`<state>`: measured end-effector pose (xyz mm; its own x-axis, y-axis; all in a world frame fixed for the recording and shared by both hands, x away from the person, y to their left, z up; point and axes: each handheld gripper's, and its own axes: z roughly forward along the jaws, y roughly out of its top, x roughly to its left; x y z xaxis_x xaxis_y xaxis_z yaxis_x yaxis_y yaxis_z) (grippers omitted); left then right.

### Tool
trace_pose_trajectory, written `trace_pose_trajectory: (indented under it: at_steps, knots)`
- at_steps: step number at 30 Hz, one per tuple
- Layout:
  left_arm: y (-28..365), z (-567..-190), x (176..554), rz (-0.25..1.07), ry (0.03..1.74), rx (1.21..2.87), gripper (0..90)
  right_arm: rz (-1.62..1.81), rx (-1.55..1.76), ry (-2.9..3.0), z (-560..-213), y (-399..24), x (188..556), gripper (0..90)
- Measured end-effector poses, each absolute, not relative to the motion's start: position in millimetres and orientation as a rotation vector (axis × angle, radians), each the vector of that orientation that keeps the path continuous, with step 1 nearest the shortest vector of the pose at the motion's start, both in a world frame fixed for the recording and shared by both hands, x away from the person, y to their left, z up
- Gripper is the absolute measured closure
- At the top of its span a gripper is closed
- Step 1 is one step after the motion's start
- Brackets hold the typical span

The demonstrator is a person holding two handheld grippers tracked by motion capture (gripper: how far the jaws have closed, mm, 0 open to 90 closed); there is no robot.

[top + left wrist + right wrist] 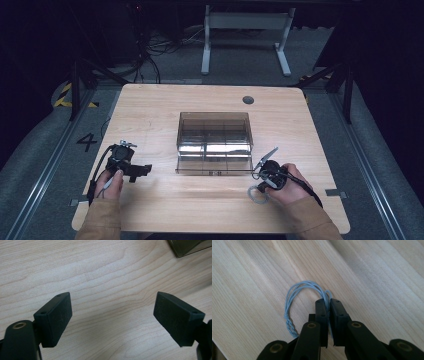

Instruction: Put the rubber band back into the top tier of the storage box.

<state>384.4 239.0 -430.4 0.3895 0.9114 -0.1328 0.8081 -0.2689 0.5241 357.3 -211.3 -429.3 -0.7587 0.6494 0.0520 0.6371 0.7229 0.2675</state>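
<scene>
Nearest you, your right claw [328,305] is pressed together on the loop of pale blue cord [297,296], pinching its strands between the pads; the rest of the loop curls out to the left of the jaws in the right gripper view and lies flat on the table [374,277]. So the pick looks made: the cord is caught, but it has not left the wood yet. In the high view the loop [257,195] lies just on your side of the right claw [267,172].

Your left claw [112,312] is spread wide with nothing between its pads, hovering over bare wood. In the high view it [142,170] sits well apart from the cord, on the far side of the work from your right hand [287,187].

What is left, as I judge it: lift the cord and carry it into the smoky clear compartment box [215,142], which stands just beyond and to the left of your right claw. Its near front edge lies between the claw and the compartments, so you would need to rise over it. Which compartment to use I cannot tell.

Farther off, a round grommet [248,100] sits near the table's back edge, out of your way.
</scene>
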Motion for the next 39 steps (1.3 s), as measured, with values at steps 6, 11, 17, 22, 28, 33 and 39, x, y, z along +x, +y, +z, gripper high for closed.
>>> trace_pose_trajectory:
  at_steps: [6, 11, 17, 22, 28, 33, 39]
  knots:
    - [238.9, -430.3, 384.4, 0.262, 1.469, 2.139, 16.0, 0.445, 1.081, 2.870, -422.8, -212.9, 355.6, 86.0]
    - [238.6, -430.6, 384.5, 0.264, 1.470, 2.137, 16.0, 0.458, 1.085, 2.866, -418.9, -214.6, 354.7, 86.0]
    - [238.8, -430.4, 384.6, 0.261, 1.470, 2.139, 16.0, 0.474, 1.087, 2.854, -413.4, -216.0, 353.0, 86.0]
    - [238.8, -430.4, 384.5, 0.260, 1.469, 2.139, 16.0, 0.486, 1.090, 2.843, -408.8, -217.5, 351.5, 86.0]
    - [238.5, -430.5, 384.5, 0.264, 1.471, 2.139, 16.0, 0.498, 1.093, 2.829, -404.8, -219.9, 350.4, 86.0]
    - [238.7, -430.6, 384.6, 0.263, 1.472, 2.142, 16.0, 0.519, 1.106, 2.817, -399.4, -224.5, 349.6, 86.0]
    - [239.0, -430.9, 384.8, 0.269, 1.473, 2.138, 16.1, 0.534, 1.123, 2.801, -394.4, -229.9, 348.9, 85.9]
